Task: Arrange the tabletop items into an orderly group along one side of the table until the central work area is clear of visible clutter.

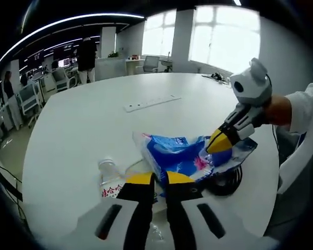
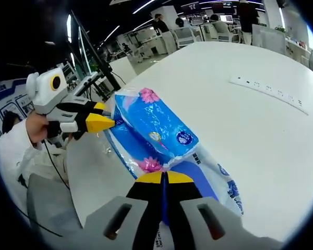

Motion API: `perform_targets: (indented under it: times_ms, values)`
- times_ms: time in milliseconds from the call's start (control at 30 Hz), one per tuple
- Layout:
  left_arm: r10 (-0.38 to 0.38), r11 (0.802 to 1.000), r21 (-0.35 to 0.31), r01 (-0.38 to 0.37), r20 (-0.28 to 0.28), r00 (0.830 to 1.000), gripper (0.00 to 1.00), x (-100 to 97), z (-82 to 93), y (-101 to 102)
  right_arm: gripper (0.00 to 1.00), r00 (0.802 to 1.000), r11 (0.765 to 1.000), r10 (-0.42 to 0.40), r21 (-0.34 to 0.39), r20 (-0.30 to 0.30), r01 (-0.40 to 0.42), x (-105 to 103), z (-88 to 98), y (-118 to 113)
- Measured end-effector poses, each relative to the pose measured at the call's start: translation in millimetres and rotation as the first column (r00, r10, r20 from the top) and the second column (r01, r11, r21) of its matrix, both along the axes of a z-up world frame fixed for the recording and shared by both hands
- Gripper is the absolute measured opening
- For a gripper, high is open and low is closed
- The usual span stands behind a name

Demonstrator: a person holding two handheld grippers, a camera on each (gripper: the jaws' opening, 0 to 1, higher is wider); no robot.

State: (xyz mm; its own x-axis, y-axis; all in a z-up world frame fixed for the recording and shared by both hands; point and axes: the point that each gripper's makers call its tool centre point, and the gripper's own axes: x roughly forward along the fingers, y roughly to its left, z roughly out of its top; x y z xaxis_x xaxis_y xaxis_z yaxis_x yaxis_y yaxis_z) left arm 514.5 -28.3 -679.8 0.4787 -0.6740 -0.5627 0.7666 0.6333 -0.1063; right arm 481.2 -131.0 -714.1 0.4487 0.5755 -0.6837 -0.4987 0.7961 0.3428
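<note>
**Both tools clamped on the blue tissue pack**

Your left tool (image 1: 154,179) has its yellow-tipped jaws pressed together on the near edge of the tissue pack (image 1: 182,156), a soft blue plastic wrapper, glossy and creased, with pink flower print. Your right tool (image 2: 164,178) is likewise closed on the opposite end of the pack (image 2: 156,127), which hangs stretched between the two over the edge of the desk (image 2: 250,135), a smooth white round top.

In the left gripper view, a clear plastic bottle (image 1: 110,179) with a red-lettered label lies on the desk just beside the pack, and a black coiled cable (image 1: 227,182) sits under the pack's far end. A white power strip (image 1: 151,102) lies well apart, toward the desk's middle.

The right gripper view shows the strip (image 2: 268,94) too, and your hand (image 2: 35,127) gripping the left tool.
</note>
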Motion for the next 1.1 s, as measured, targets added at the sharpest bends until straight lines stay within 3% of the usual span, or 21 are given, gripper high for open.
perform_targets:
  times_ms: [533, 1100]
  values:
    - [0.005, 1.0, -0.022, -0.004, 0.019, 1.0, 0.01, -2.8, 14.9, -1.4, 0.0, 0.999, 1.0, -0.001, 0.022, 0.036, 0.0, 1.6, 20.0, -3.2]
    - [0.022, 0.994, -0.106, -0.016, 0.06, 0.998, 0.0, -11.2, 61.9, -24.5, 0.0, 0.991, 0.998, -0.036, 0.064, 0.126, 0.028, -3.3, 71.2, -26.4]
